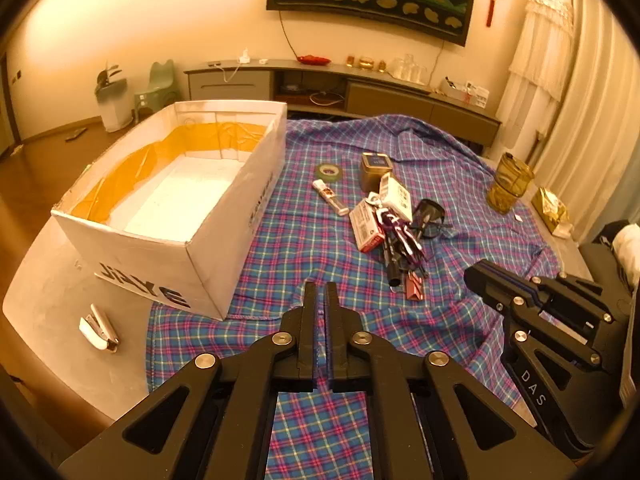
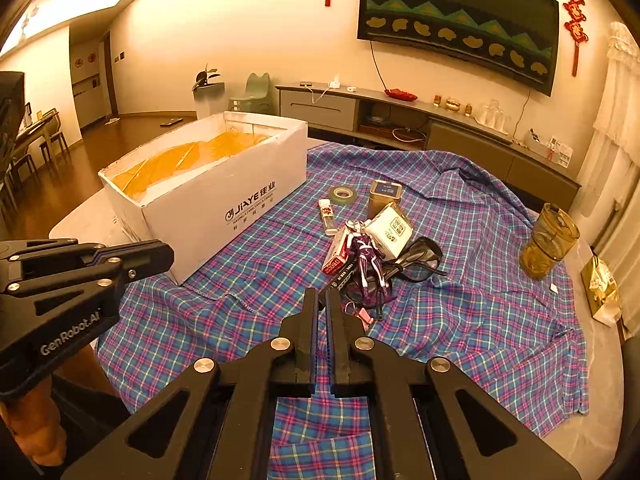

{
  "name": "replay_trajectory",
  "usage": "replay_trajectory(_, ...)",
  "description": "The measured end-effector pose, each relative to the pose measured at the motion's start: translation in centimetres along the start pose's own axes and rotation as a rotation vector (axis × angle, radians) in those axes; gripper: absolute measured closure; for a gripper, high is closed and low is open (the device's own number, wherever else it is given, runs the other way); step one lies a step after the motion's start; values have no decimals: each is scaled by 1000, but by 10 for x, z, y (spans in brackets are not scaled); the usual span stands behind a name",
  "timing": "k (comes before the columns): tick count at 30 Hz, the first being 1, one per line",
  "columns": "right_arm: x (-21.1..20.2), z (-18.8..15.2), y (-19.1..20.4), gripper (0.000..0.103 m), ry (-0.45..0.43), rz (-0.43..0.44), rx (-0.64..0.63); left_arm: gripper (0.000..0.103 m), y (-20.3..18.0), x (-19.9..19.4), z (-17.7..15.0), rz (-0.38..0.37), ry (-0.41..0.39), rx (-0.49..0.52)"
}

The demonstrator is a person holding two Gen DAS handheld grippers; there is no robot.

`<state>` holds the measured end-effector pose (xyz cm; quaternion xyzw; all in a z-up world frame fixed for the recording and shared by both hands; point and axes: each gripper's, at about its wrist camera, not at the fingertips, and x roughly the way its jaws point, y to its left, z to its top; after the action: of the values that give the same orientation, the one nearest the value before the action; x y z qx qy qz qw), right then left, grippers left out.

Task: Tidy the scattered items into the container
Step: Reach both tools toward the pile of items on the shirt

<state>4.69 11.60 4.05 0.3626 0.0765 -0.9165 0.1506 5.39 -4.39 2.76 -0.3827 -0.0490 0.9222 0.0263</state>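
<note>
With both the left gripper (image 1: pixel 320 292) and right gripper (image 2: pixel 321 300) pressed together and empty, no item is yet collected; the jaws must be opened over the pile (image 2: pixel 368 256) right of the white box (image 2: pixel 224 188)

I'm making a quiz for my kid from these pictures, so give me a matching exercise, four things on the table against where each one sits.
Things:
1. white box
2. tape roll
3. amber glass jar
4. stapler

Places:
A. far right on the plaid cloth
B. on the bare tabletop, off the cloth
C. left side, empty inside
D. flat on the cloth beside the gold tin

Pairs: 1-C, 2-D, 3-A, 4-B
</note>
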Motion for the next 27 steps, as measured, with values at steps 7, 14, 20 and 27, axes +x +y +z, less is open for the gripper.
replay_trajectory(7,9,0,-9,54,3,-15,23,53,1,5,-1,-16,3,-22)
replay_trajectory(14,24,-3,-28,53,26,4,67,50,-7,18,-3,-45,34,-8)
replay_trajectory(20,38,-2,-50,53,32,23,111,48,-26,27,4,-105,54,48)
replay_trajectory(27,70,-1,-90,50,61,37,192,46,-40,70,18,-144,127,36)
